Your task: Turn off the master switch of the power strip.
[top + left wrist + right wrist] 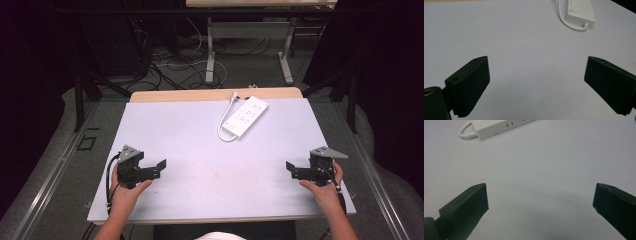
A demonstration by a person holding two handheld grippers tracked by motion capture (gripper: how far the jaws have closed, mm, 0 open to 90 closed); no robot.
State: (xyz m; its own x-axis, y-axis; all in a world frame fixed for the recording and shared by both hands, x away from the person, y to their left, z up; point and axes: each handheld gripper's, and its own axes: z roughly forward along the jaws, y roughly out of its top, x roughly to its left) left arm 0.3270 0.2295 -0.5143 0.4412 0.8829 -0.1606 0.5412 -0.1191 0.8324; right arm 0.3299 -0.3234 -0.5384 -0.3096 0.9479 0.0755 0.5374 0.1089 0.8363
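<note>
A white power strip [246, 116] with a looped white cord [221, 131] lies at the far middle of the pale table [200, 165]. My left gripper [159, 166] rests near the front left, held by a hand, its jaws wide open and pointing inward with nothing between them. My right gripper [290, 169] sits near the front right, open too, facing the left one. The left gripper view has the strip [581, 12] at the top right past the open gripper [536, 75]. In the right gripper view the strip [499, 127] lies top left beyond the open gripper [540, 200].
The table's far wooden edge [215, 94] borders a floor with cables [170, 65] and the legs of another desk [210, 50]. Dark curtains stand on both sides. A wide bare stretch of tabletop lies between the two grippers.
</note>
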